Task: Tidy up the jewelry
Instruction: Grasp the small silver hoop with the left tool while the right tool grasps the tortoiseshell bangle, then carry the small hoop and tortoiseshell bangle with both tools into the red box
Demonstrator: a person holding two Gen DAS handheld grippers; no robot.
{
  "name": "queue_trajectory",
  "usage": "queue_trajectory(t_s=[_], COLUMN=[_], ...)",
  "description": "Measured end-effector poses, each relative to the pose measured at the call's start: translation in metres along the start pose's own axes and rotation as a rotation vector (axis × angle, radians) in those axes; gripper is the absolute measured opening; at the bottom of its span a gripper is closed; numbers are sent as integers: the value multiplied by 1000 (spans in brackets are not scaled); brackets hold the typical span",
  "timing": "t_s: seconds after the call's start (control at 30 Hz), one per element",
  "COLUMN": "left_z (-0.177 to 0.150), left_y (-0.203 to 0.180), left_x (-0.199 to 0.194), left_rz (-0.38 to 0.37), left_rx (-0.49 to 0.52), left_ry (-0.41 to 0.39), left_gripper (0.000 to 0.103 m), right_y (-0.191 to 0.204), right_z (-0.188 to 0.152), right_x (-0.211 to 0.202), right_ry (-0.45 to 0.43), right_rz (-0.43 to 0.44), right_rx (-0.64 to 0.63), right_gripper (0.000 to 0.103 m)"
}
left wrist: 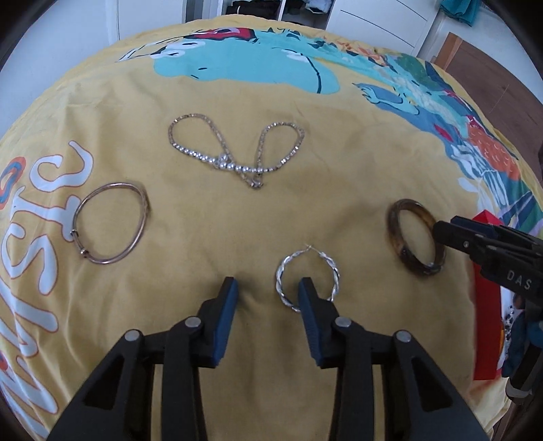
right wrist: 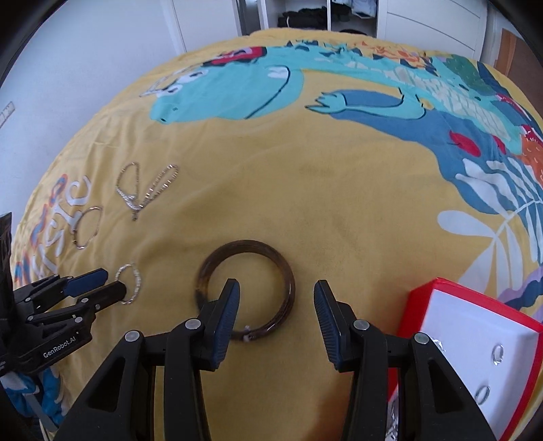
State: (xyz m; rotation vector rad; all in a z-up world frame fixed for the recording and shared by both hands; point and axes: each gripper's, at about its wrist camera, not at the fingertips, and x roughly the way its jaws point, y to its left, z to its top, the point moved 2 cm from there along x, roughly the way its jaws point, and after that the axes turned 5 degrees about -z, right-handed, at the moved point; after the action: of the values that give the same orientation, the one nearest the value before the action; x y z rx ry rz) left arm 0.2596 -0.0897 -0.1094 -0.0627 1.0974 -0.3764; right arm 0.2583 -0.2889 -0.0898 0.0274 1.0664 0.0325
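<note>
Jewelry lies on a yellow printed bedspread (left wrist: 190,217). My left gripper (left wrist: 268,288) is open; its right finger rests inside a twisted silver hoop earring (left wrist: 287,268), which also shows in the right wrist view (right wrist: 134,279). My right gripper (right wrist: 276,291) is open; its left finger sits inside a dark tortoiseshell bangle (right wrist: 271,261), also seen in the left wrist view (left wrist: 398,234). A rose-gold bangle (left wrist: 142,217) lies at the left and a rhinestone necklace (left wrist: 234,149) farther back. A red box (right wrist: 437,298) with a white insert holds rings at the right.
The bedspread (right wrist: 305,190) has a teal dinosaur print (right wrist: 237,91) across the far side. White wardrobes (right wrist: 424,27) and an open closet stand behind the bed. Wooden floor (left wrist: 492,68) shows at the far right.
</note>
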Motion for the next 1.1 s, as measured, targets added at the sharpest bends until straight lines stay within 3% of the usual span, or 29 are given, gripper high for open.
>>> queue_trajectory(t_s=[0.2, 0.3, 0.37, 0.43, 0.47, 0.73, 1.1], left_z=[0, 0, 1, 2, 3, 1, -11], left_y=[-4, -7, -6, -6, -6, -8, -20], left_x=[8, 10, 10, 10, 9, -9, -70], left_rz=[16, 27, 23, 22, 23, 28, 31], left_rx=[41, 67, 67, 70, 71, 51, 58], left_ry=[-2, -8, -12, -13, -13, -25, -72], left_gripper=[33, 27, 18, 13, 10, 5, 3], right_y=[-4, -1, 2, 3, 3, 14, 32], right_z=[0, -1, -2, -2, -2, -11, -27], right_x=[24, 29, 30, 30, 30, 3, -81], right_ry=[56, 58, 60, 64, 66, 9, -90], right_rz=[-14, -23, -31, -18, -10, 34, 60], right_rx=[18, 7, -13, -15, -13, -27, -28], right_gripper=[46, 45, 35, 11, 10, 8, 8])
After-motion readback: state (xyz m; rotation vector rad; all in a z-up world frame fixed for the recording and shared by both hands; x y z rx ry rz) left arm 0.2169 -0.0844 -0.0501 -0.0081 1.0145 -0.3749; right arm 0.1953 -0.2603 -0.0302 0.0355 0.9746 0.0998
